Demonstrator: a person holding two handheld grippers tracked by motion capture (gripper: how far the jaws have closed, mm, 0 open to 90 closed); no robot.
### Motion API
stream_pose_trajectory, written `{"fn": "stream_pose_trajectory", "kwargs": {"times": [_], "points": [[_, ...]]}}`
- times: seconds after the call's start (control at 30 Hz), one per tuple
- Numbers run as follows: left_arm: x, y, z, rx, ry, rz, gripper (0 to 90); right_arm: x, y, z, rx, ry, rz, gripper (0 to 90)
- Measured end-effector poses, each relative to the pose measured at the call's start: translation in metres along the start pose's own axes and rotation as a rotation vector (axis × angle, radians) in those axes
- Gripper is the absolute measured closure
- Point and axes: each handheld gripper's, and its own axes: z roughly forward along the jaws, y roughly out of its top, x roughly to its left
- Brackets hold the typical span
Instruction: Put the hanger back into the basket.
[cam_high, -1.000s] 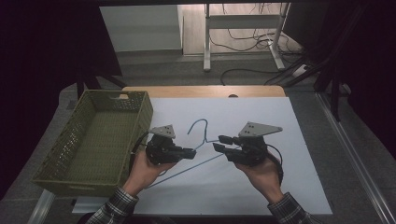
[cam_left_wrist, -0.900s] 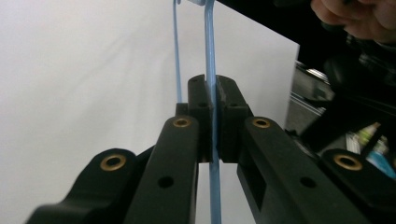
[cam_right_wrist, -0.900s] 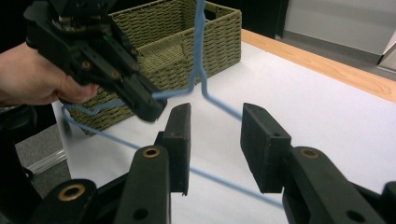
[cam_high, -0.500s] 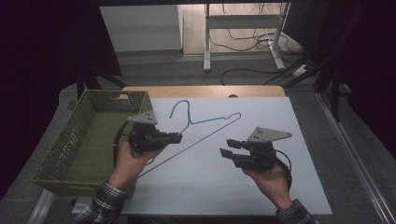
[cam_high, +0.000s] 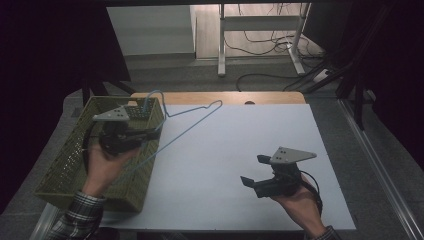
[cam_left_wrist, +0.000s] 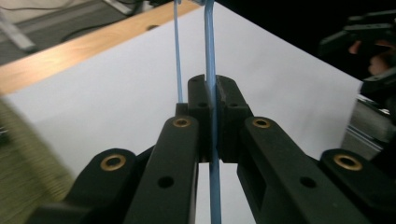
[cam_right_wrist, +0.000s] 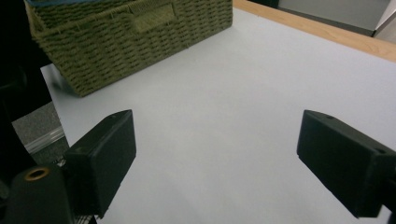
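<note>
A light blue wire hanger (cam_high: 190, 125) hangs in the air above the right wall of the woven olive basket (cam_high: 62, 160), its hook over the basket's far end. My left gripper (cam_high: 154, 133) is shut on one of its wires, which runs up between the closed pads in the left gripper view (cam_left_wrist: 211, 93), where the hanger (cam_left_wrist: 208, 42) rises ahead. My right gripper (cam_high: 253, 170) is low over the white sheet at the near right. Its jaws have just been opening and stand wide apart with nothing between them (cam_right_wrist: 215, 140).
The white sheet (cam_high: 240, 135) covers the table, and a wooden strip (cam_high: 225, 97) shows along its far edge. The basket (cam_right_wrist: 130, 32) stands at the sheet's left end. Beyond the table are a desk frame and cables on the floor.
The left gripper has carried the hanger left and up, from the sheet's middle to over the basket. The right gripper let go of it, drew back toward the near right and opened wide.
</note>
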Motion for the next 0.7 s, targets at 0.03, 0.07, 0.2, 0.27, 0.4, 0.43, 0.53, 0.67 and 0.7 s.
{"fn": "stream_pose_trajectory", "kwargs": {"times": [0.03,0.07,0.2,0.27,0.4,0.43,0.53,0.67,0.7], "points": [[0.003,-0.001,-0.005,-0.004,0.017,-0.004,87.0,-0.001,-0.002,-0.002,-0.001,-0.001,0.002,9.9],[0.005,-0.003,-0.009,-0.008,0.024,-0.008,87.0,-0.002,-0.004,-0.003,-0.005,0.000,0.008,9.6],[0.018,-0.011,-0.030,-0.023,0.064,-0.017,87.0,-0.002,-0.012,-0.008,0.011,-0.013,0.006,6.4],[0.025,-0.015,-0.038,-0.027,0.089,-0.021,87.0,-0.002,-0.017,-0.011,0.021,-0.019,0.001,3.8],[0.037,-0.024,-0.053,-0.038,0.134,-0.041,87.0,-0.004,-0.028,-0.018,0.025,-0.018,0.017,2.5],[0.044,-0.030,-0.061,-0.044,0.157,-0.053,87.0,-0.005,-0.032,-0.022,0.025,-0.024,0.023,2.4],[0.049,-0.035,-0.066,-0.050,0.172,-0.062,87.0,-0.007,-0.036,-0.026,0.026,-0.032,0.034,2.3],[0.062,-0.047,-0.077,-0.048,0.215,-0.081,87.0,-0.011,-0.044,-0.033,0.024,-0.043,0.052,2.3],[0.065,-0.050,-0.079,-0.048,0.222,-0.086,87.0,-0.012,-0.046,-0.034,0.026,-0.047,0.057,2.3]]}}
